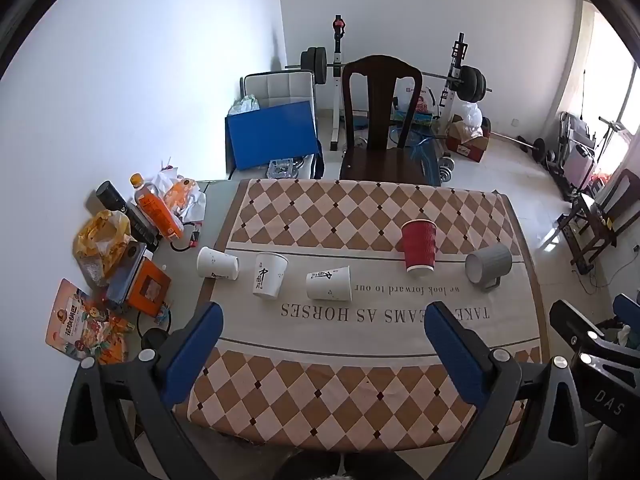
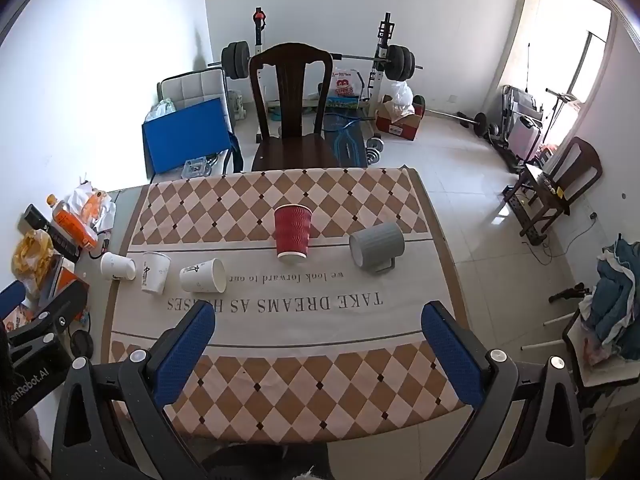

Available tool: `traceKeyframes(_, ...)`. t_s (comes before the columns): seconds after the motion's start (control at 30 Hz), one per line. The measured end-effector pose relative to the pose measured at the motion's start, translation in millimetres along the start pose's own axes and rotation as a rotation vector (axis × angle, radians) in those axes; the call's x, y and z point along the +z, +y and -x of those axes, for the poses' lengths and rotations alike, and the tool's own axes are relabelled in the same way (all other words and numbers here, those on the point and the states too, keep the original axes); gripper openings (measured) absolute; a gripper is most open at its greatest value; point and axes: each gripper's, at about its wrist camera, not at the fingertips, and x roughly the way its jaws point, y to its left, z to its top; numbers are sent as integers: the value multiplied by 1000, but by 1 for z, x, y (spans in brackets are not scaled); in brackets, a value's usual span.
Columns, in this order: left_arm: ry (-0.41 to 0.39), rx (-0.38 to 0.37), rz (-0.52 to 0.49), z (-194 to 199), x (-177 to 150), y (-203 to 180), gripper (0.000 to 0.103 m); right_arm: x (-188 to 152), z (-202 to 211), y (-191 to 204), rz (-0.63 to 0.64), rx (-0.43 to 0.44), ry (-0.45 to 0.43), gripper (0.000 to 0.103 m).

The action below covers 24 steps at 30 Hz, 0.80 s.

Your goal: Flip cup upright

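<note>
A row of cups sits across the checkered tablecloth [image 1: 360, 380]. A red ribbed paper cup [image 1: 418, 245] [image 2: 292, 232] stands upside down. A grey mug [image 1: 489, 266] [image 2: 377, 247] lies on its side at the right. One white paper cup [image 1: 329, 283] [image 2: 202, 275] lies on its side, another [image 1: 217, 263] [image 2: 117, 266] lies at the cloth's left edge, and a third [image 1: 269, 275] [image 2: 154, 272] stands upright between them. My left gripper [image 1: 322, 314] and right gripper [image 2: 318, 314] are both open and empty, held above the table's near edge, well short of the cups.
Snack bags, an orange bottle [image 1: 156, 206] and boxes crowd the table's left side. A dark wooden chair [image 1: 380, 120] stands behind the table. Weight racks and a blue box [image 1: 272, 134] lie beyond. A second chair with clothes [image 2: 612, 320] is at the right.
</note>
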Motion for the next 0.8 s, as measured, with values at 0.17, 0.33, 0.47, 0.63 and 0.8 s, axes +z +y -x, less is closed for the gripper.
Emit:
traceKeyframes(0.17, -1, -2, 3, -1, -1, 0, 103, 1, 0, -1, -2, 6, 0, 103)
traceKeyframes(0.33, 8, -5, 8, -1, 0, 0, 103, 1, 0, 3, 1, -3, 3, 103)
traceKeyframes(0.47, 7, 0, 3, 0, 0, 0, 103, 3, 0, -2, -6, 16, 2, 103)
traceKeyframes(0.63, 9, -1, 4, 0, 0, 0, 103, 2, 0, 0, -6, 17, 4, 103)
traceKeyframes(0.8, 11, 1, 3, 0, 0, 0, 103, 3, 1, 1, -6, 17, 4, 103)
